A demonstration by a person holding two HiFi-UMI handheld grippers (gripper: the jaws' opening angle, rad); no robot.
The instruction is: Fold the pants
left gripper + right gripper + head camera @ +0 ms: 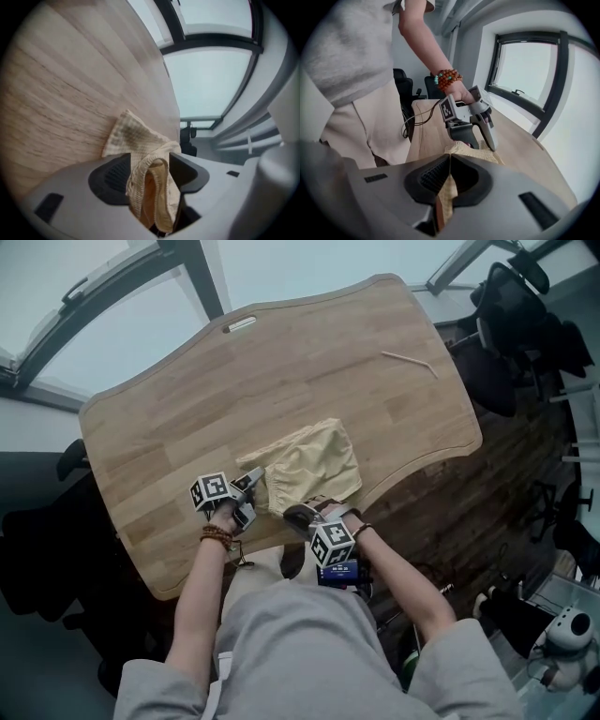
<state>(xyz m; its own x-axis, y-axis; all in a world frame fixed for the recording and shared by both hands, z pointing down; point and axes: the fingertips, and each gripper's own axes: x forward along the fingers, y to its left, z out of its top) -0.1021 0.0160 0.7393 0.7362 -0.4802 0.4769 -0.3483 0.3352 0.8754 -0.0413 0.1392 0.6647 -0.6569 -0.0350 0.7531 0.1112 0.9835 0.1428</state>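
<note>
The pale yellow pants (314, 460) lie folded on the wooden table (281, 362), close to its near edge. My left gripper (251, 486) is at their near left corner. In the left gripper view its jaws (150, 159) stand wide, and the bunched waistband (152, 197) hangs loosely between them; the rest of the pants (133, 136) rests on the wood beyond. My right gripper (298, 514) is at the near right corner, shut on a thin fold of the pants (446, 199). In the right gripper view the left gripper (480, 143) is just beyond the cloth (464, 149).
A thin light stick (410, 360) lies at the table's far right, and a slot (239, 324) is cut near the far edge. Dark office chairs (511, 334) stand right of the table. The table's near edge runs just below both grippers.
</note>
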